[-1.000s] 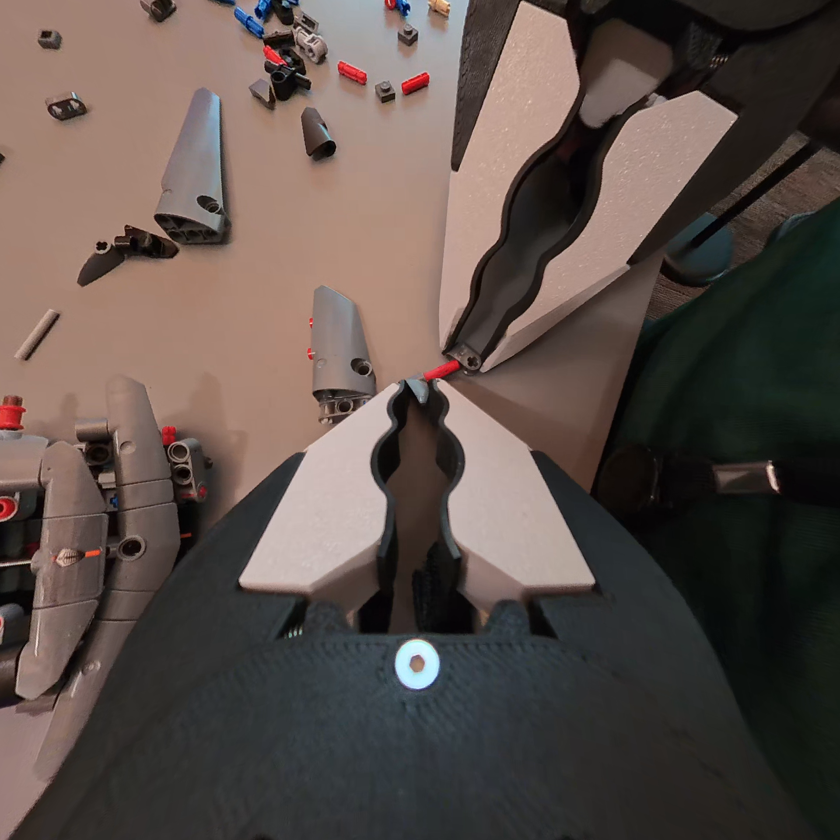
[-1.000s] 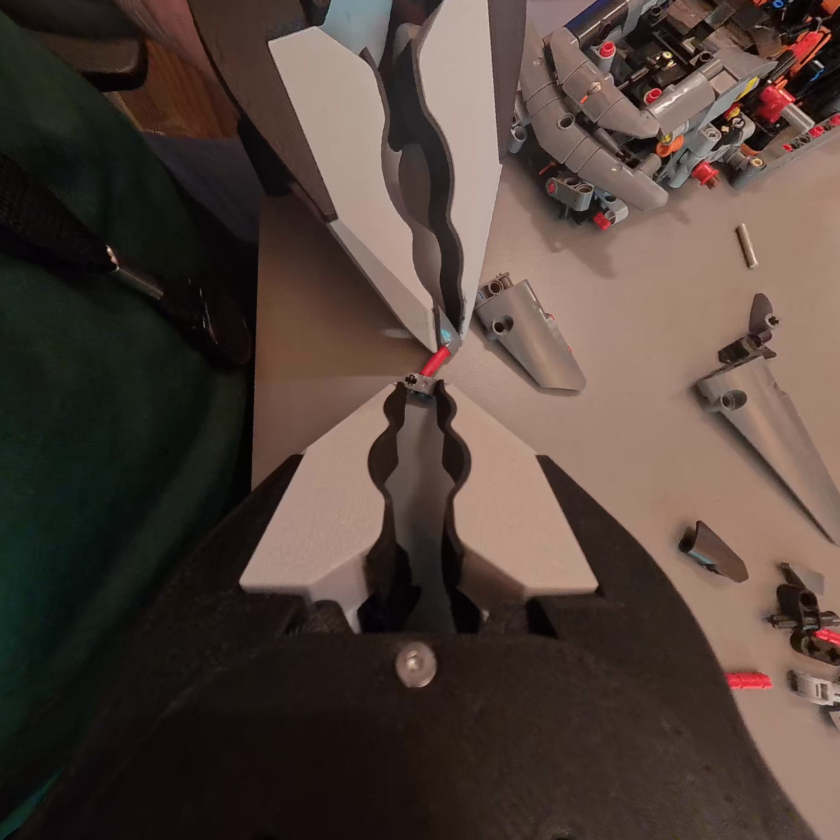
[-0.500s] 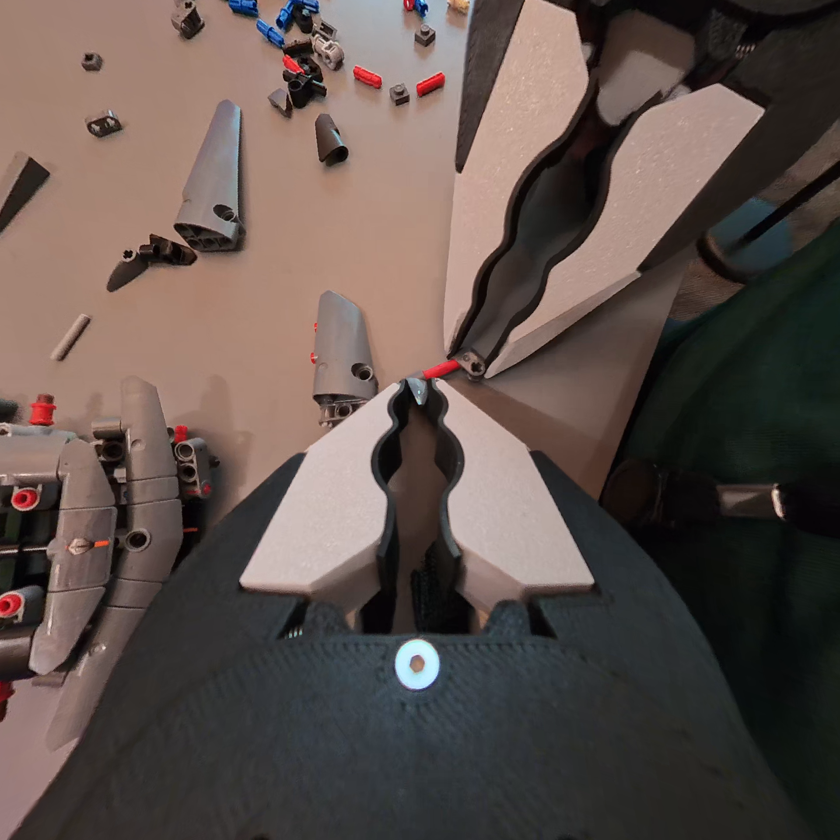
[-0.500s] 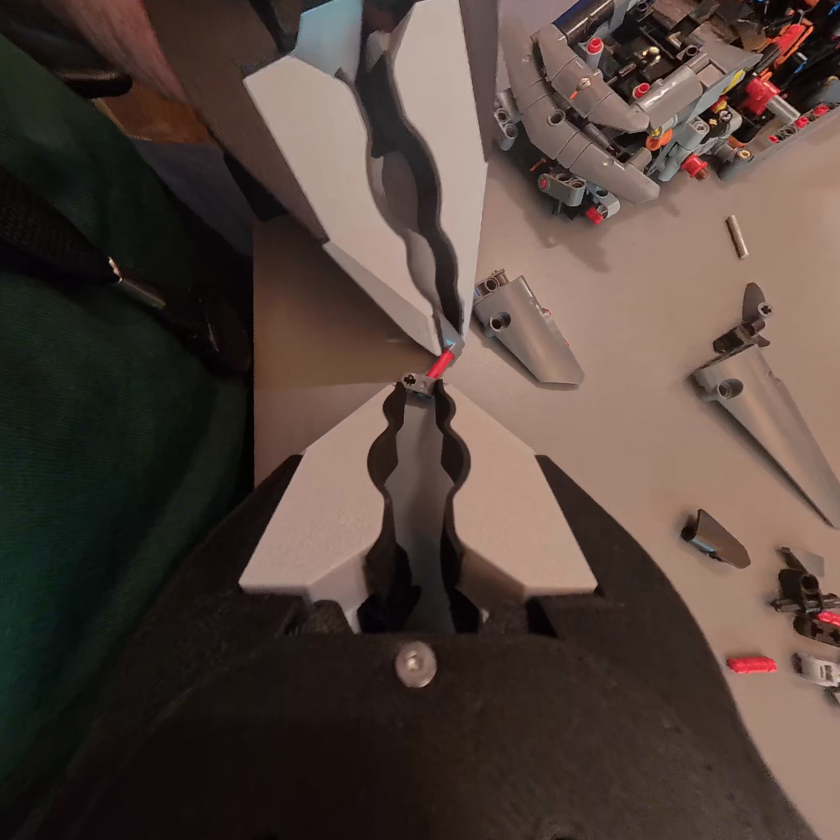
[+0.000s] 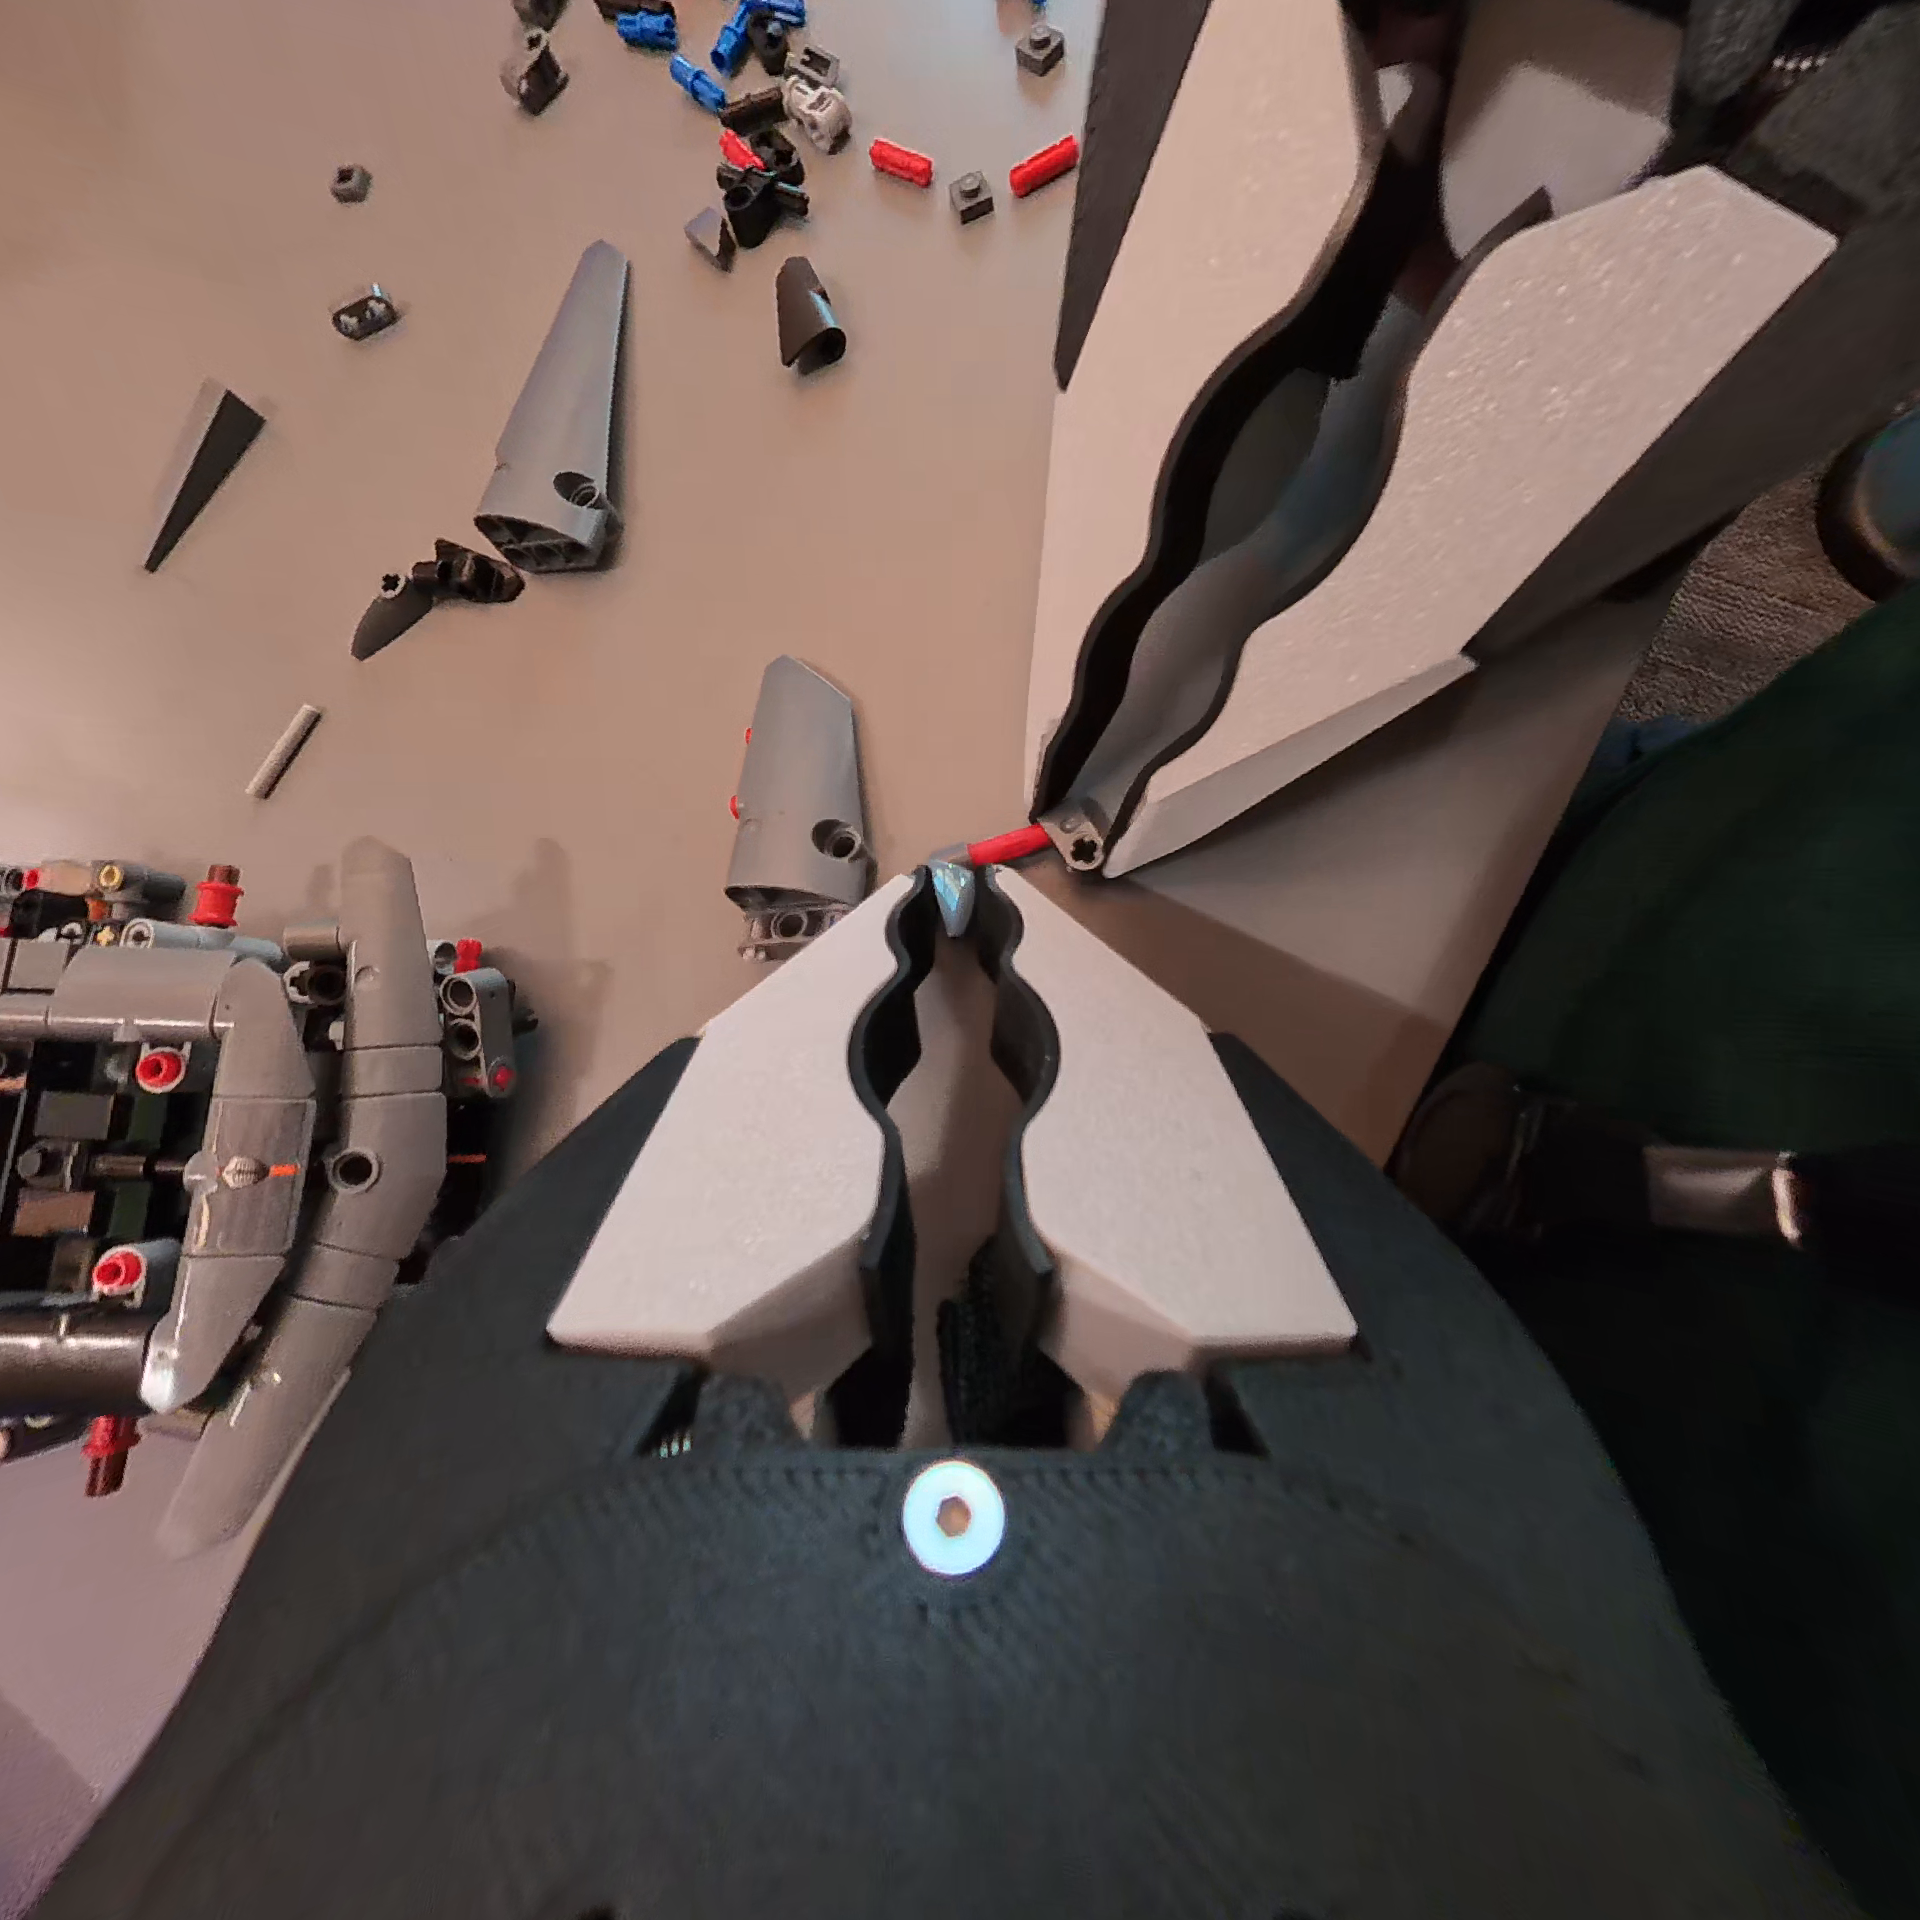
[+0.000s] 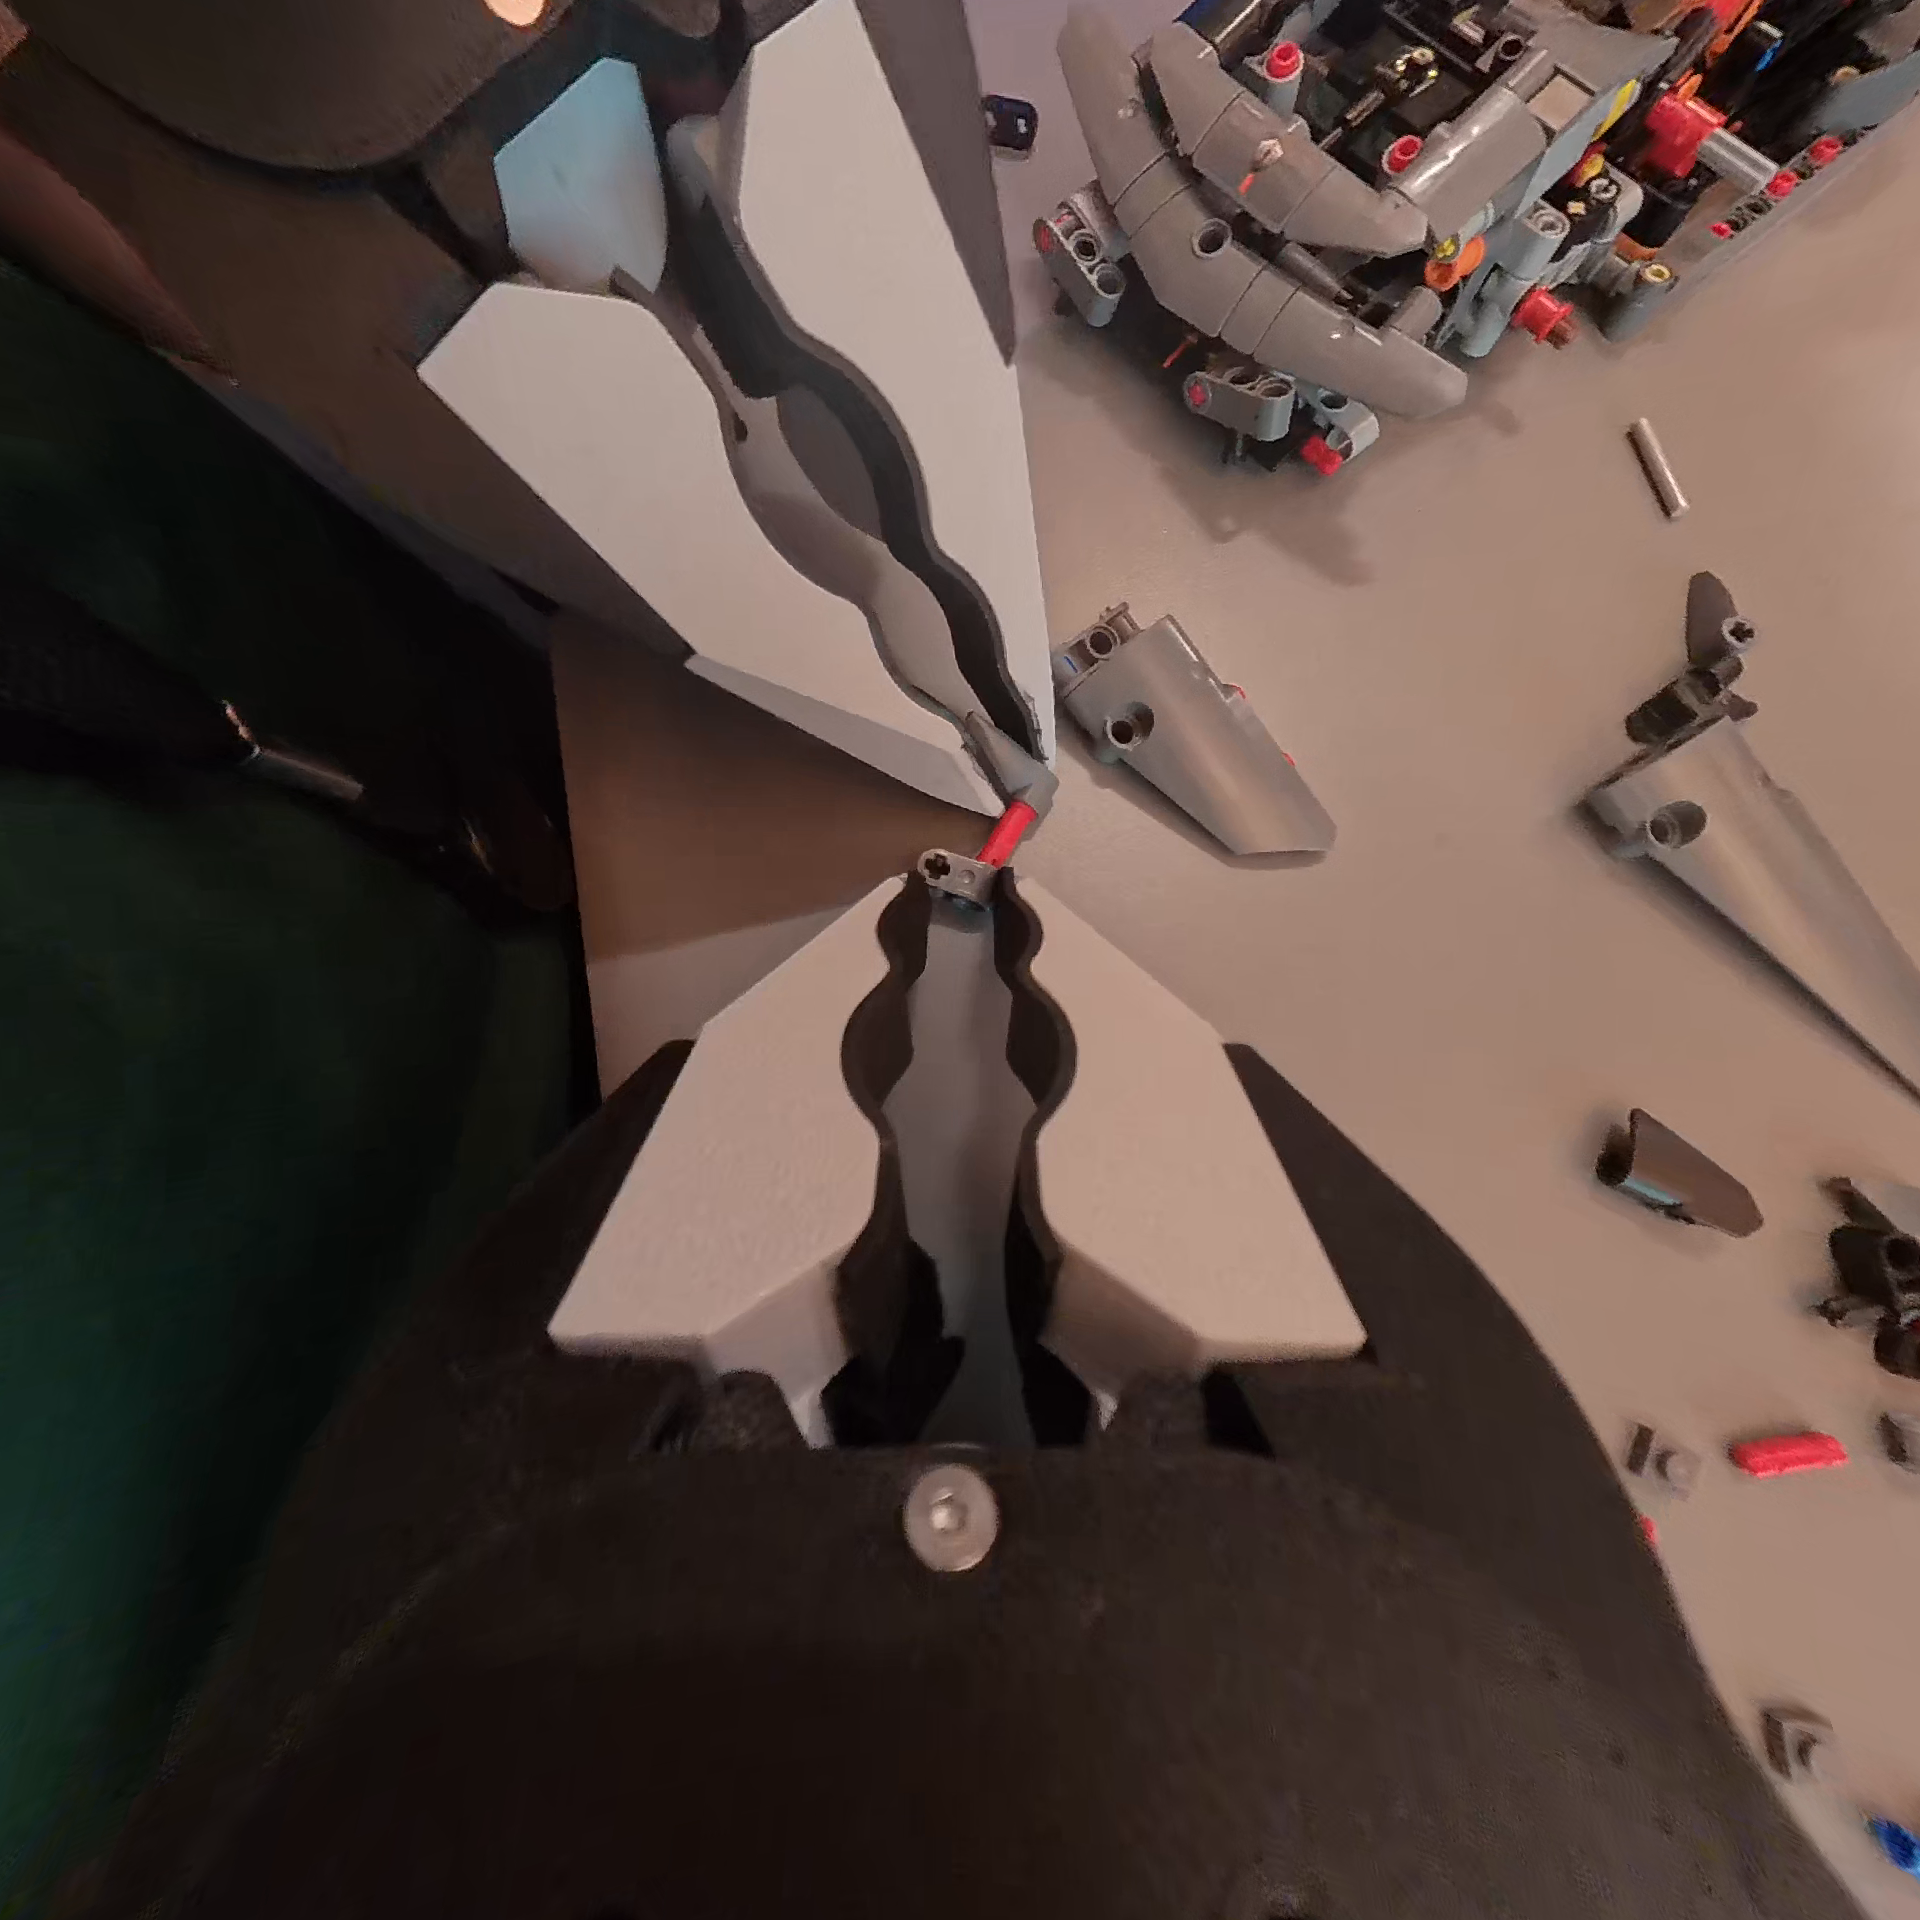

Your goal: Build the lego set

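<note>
My left gripper (image 5: 954, 883) is shut on a small light grey piece (image 5: 951, 896) at its tips. My right gripper (image 6: 958, 883) is shut on a small dark grey connector (image 6: 954, 873). A short red axle (image 5: 1006, 847) bridges the two pieces, and it also shows in the right wrist view (image 6: 1006, 831). The two grippers meet tip to tip above the table's near edge. The right gripper (image 5: 1081, 844) comes in from the upper right in the left wrist view. The left gripper (image 6: 1013, 769) comes in from the top in the right wrist view.
A partly built grey model (image 5: 260, 1143) (image 6: 1299, 239) stands on the table. Grey wing panels (image 5: 800, 779) (image 5: 561, 416) (image 6: 1195, 738) (image 6: 1745, 842) lie nearby. Several small loose red, blue and black pieces (image 5: 769, 104) lie farther off. A person's green clothing (image 5: 1714, 935) is beside the table edge. Less than 4 cm separates the two grippers' tips.
The grippers stay tip to tip with the red axle between them. Both have turned a little relative to each other, and more of the model has come into the views.
</note>
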The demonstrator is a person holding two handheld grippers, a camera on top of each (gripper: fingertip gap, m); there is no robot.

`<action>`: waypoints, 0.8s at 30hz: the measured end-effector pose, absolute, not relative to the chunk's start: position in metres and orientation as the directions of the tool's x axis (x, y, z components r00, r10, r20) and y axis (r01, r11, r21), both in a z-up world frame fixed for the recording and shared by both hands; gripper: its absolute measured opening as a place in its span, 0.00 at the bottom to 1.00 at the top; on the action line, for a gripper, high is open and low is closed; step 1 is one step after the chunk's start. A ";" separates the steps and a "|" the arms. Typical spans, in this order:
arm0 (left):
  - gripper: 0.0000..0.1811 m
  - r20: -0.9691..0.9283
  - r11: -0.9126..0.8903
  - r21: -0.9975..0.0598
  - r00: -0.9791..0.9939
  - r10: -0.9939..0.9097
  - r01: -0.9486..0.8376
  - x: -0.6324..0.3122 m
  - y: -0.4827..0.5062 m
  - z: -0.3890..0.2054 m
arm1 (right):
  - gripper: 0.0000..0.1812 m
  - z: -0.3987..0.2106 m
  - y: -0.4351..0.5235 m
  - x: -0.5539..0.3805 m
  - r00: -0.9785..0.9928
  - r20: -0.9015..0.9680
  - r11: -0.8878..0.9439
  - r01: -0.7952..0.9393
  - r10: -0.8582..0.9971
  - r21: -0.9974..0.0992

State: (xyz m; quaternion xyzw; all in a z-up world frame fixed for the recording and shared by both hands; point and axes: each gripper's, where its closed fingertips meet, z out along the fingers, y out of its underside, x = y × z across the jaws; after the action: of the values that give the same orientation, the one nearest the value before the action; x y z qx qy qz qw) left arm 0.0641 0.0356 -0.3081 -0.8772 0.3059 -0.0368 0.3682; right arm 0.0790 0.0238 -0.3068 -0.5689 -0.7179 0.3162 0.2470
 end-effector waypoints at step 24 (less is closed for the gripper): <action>0.03 -0.032 -0.526 -0.696 0.752 -0.658 -0.489 0.069 0.026 -0.308 | 0.07 -0.307 0.020 0.085 -0.280 -0.016 0.180 0.657 0.960 -0.732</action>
State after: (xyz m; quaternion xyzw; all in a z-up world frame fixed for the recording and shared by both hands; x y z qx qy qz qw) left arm 0.0689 0.0263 -0.3080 -0.8653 0.3314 -0.1184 0.3570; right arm 0.0852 0.0198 -0.3068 -0.5525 -0.7317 0.3238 0.2336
